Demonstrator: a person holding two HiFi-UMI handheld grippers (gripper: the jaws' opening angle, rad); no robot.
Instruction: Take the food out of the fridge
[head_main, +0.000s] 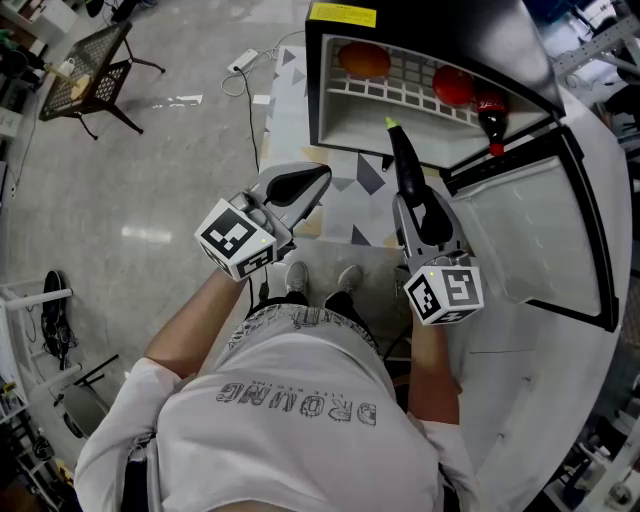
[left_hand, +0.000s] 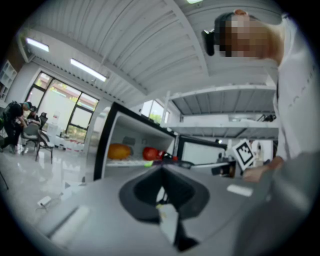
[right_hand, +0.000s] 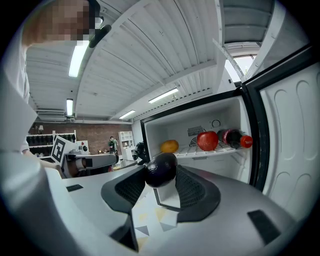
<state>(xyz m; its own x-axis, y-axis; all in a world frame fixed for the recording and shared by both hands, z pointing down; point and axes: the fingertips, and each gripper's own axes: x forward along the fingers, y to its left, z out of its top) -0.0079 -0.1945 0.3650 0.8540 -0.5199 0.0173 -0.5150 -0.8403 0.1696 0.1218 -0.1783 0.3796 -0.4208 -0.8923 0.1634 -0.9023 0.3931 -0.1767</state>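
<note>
Right gripper view: eggplant (right_hand: 161, 170) between jaws.

L tongs (left_hand: 161, 171) level, tips together; R tongs (right_hand: 161, 176) near level, clamped on eggplant (right_hand: 161, 167).

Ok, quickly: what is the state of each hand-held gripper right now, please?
Left hand-held gripper: closed, empty.
Right hand-held gripper: closed on the eggplant.

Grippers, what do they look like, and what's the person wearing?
The left gripper and right gripper are pale grey, beak-shaped and black inside. Each carries a white cube with black square markers. The person wears a white short-sleeved T-shirt with grey lettering.
</note>
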